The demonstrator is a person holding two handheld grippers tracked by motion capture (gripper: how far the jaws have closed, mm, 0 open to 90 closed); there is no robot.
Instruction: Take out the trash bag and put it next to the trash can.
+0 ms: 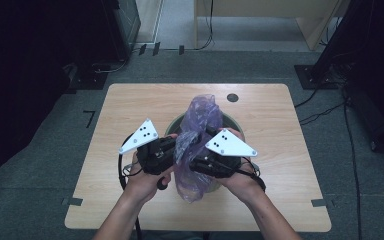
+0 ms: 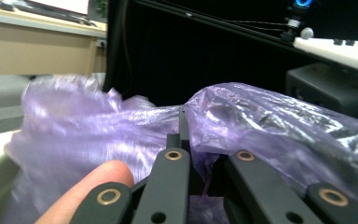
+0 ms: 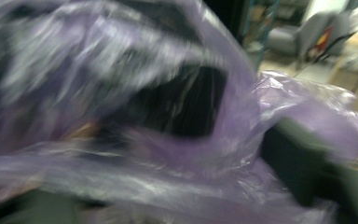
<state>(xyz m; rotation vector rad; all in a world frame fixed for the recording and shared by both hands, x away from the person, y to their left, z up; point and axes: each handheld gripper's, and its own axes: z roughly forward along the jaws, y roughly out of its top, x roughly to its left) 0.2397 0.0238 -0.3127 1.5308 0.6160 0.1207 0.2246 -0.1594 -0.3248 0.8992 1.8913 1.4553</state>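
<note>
A crumpled purple plastic bag rises out of a round dark green bin at the middle of the table. My left gripper comes at the bag from the left. In the left gripper view its jaws are closed on a fold of the purple bag, with the left gripper pinching the film and a fingertip beside the jaws. My right gripper is pressed into the bag from the right. The right gripper view is blurred and draped in the purple bag, which hides its jaws.
The light wooden table has a small black round insert near its far edge. Bare tabletop lies to the left and right of the bin. Dark stands and cables sit on the grey floor around the table.
</note>
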